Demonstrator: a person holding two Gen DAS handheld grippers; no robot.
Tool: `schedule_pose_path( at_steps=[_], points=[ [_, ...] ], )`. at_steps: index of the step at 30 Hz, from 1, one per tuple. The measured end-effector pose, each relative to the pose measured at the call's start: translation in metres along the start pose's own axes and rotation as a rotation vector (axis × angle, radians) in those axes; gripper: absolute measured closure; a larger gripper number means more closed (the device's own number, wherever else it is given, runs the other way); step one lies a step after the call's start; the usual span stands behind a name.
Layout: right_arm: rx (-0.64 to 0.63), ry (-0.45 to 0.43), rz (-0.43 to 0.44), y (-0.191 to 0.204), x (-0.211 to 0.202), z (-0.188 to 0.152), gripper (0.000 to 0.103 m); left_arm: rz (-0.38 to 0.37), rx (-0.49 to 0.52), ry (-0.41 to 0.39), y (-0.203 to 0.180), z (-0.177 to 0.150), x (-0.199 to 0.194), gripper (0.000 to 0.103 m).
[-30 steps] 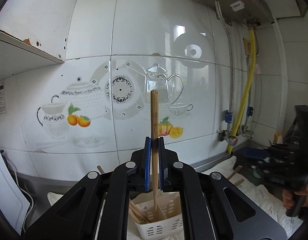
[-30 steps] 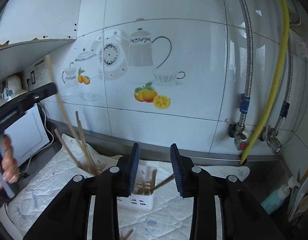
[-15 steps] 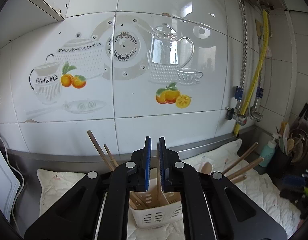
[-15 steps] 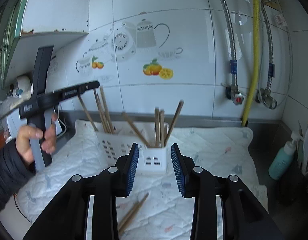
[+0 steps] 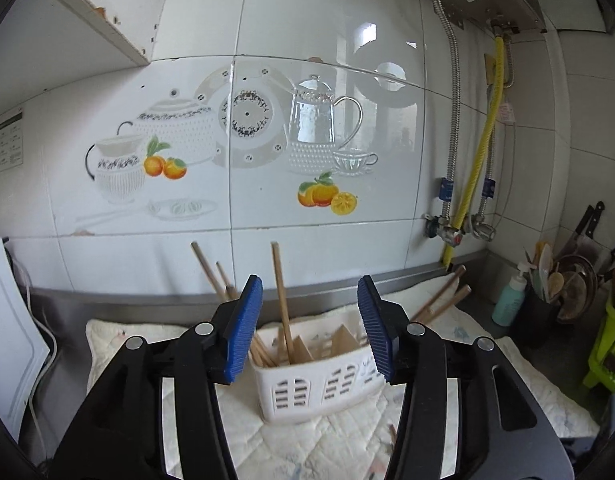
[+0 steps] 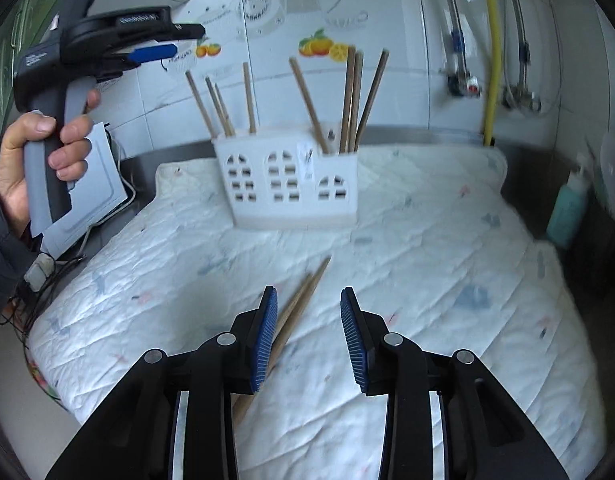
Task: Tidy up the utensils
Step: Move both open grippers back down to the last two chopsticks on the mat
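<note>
The left gripper (image 5: 310, 324) had just sprung apart, dropping its chopstick (image 5: 281, 300) into the white holder (image 5: 315, 388), while the right gripper (image 6: 308, 338), jaws apart and empty, hung over what looked like two loose chopsticks (image 6: 295, 312).

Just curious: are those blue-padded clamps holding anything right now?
Nothing. The left gripper has just opened, releasing a wooden chopstick into the white basket; the right gripper is open.

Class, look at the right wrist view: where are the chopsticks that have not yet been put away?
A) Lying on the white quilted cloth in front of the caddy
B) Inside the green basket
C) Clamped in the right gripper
A: the loose chopsticks lie flat on the quilted cloth, in front of the white caddy.
</note>
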State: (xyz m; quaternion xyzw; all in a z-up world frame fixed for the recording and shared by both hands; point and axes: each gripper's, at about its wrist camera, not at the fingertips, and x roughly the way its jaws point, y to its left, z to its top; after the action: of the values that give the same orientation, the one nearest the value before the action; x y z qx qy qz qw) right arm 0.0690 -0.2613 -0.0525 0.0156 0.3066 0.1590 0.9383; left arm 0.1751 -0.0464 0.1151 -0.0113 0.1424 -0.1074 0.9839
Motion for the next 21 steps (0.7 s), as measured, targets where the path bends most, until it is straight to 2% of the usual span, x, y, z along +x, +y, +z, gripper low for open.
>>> schedule_pose_path(
  at_steps=[1, 3, 7, 13, 21],
  points=[
    [0.006, 0.008, -0.009, 0.002, 0.001, -0.006, 0.075, 0.003, -0.009, 0.004, 0.001, -0.005, -0.005, 0.044],
    [0.044, 0.037, 0.011, 0.006, 0.003, -0.019, 0.077, -0.002, -0.036, 0.011, 0.006, -0.016, -0.018, 0.042],
    [0.088, 0.066, -0.015, 0.014, 0.009, -0.037, 0.08, 0.018, -0.06, 0.021, 0.014, -0.038, -0.041, 0.035],
    [0.171, 0.079, -0.008, 0.018, 0.02, -0.046, 0.085, 0.073, -0.074, 0.06, 0.024, -0.077, -0.064, 0.03],
    [0.209, 0.101, -0.009, 0.021, 0.033, -0.045, 0.091, 0.119, -0.131, 0.101, 0.044, -0.116, -0.084, 0.025]
  ],
)
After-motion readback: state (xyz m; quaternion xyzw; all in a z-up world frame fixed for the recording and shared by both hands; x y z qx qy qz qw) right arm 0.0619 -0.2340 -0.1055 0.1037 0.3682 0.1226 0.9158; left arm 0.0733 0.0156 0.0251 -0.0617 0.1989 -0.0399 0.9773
